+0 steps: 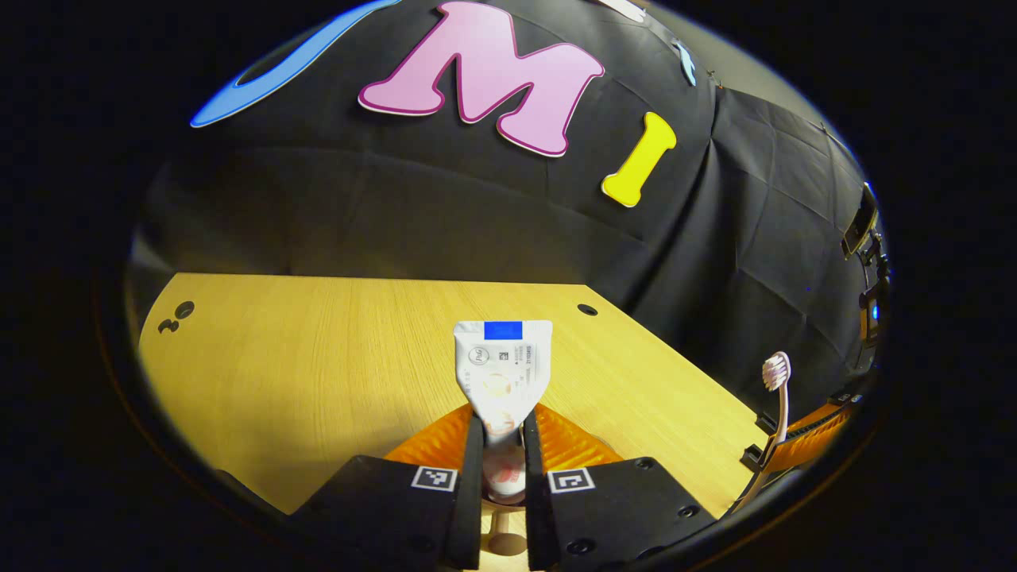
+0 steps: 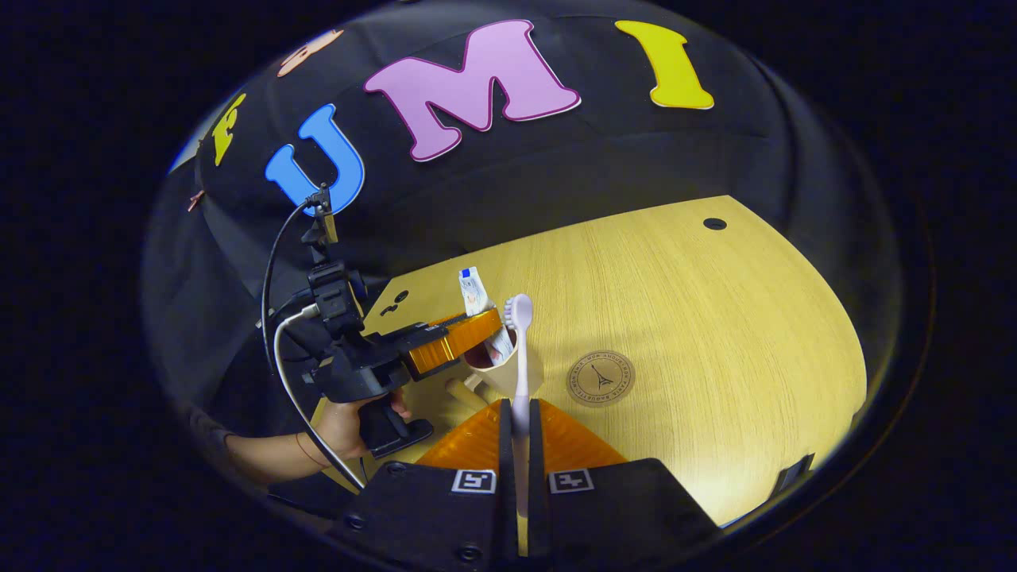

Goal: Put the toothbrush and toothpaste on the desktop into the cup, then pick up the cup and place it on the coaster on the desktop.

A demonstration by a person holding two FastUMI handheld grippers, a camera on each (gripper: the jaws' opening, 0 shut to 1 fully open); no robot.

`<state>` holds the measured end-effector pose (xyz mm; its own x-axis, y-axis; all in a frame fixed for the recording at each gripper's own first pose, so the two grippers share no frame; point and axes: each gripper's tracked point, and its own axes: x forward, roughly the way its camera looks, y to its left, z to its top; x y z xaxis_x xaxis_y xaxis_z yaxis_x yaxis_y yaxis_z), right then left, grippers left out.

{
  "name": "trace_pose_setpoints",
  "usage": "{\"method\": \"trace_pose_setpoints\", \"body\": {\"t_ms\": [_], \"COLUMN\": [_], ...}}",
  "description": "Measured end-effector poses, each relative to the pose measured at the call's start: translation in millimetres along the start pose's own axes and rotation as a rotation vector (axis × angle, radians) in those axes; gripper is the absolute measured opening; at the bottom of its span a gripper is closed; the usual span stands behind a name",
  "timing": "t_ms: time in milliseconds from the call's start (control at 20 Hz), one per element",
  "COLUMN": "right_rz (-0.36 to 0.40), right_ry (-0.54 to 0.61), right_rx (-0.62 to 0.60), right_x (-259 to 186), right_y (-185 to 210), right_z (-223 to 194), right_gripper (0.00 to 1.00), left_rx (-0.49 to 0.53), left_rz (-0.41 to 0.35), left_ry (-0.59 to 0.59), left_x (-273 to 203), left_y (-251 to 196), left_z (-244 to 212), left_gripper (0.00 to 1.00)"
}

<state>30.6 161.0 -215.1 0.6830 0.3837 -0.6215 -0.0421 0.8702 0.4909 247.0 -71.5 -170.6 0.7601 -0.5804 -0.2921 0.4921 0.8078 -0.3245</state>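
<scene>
Left gripper view: we see our left gripper (image 1: 502, 445) clamped on the white toothpaste tube (image 1: 502, 373), upright above the light wooden table (image 1: 318, 357); the white toothbrush (image 1: 775, 397) stands at the right edge.
Right gripper view: our right gripper (image 2: 520, 429) is pinched on that toothbrush (image 2: 520, 349), just beside the beige cup (image 2: 500, 373); the tube (image 2: 477, 298) hangs over the cup, and the round brown coaster (image 2: 601, 378) lies mid-table, near it.

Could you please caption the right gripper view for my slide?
Right gripper holds a pale toothbrush above the beige cup; round brown coaster waits nearby.

Coaster (image 2: 601, 379) right of cup (image 2: 508, 373); toothpaste (image 2: 477, 298) above cup.
</scene>
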Motion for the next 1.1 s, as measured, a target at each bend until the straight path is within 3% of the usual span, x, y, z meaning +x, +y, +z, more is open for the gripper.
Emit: {"method": "trace_pose_setpoints", "body": {"t_ms": [100,250,550,750,1100], "right_rz": [0.002,0.011,0.038,0.076,0.229], "right_ry": [-0.013,-0.04,-0.13,-0.215,-0.337], "right_rx": [0.01,0.027,0.063,0.024,-0.027], "right_x": [-2.1,-6.4,-17.8,-18.8,5.3], "right_y": [2.5,6.3,18.4,35.8,80.3], "right_z": [2.5,7.3,30.5,65.7,115.9], "right_gripper": [0.1,0.1,0.09,0.1,0.09], "left_rx": [0.004,0.042,0.111,0.108,0.046], "left_rz": [-0.017,-0.016,0.006,0.008,0.032], "left_ry": [0.024,0.029,0.028,0.004,0.046], "left_x": [-3.7,-8.5,-38.9,-87.8,-167.0], "left_y": [-6.3,-12.6,-18.9,-27.5,-26.7], "left_z": [-6.5,-9.1,-5.3,-1.9,-24.8], "left_gripper": [0.32,0.57,0.86,0.91,0.91]}}
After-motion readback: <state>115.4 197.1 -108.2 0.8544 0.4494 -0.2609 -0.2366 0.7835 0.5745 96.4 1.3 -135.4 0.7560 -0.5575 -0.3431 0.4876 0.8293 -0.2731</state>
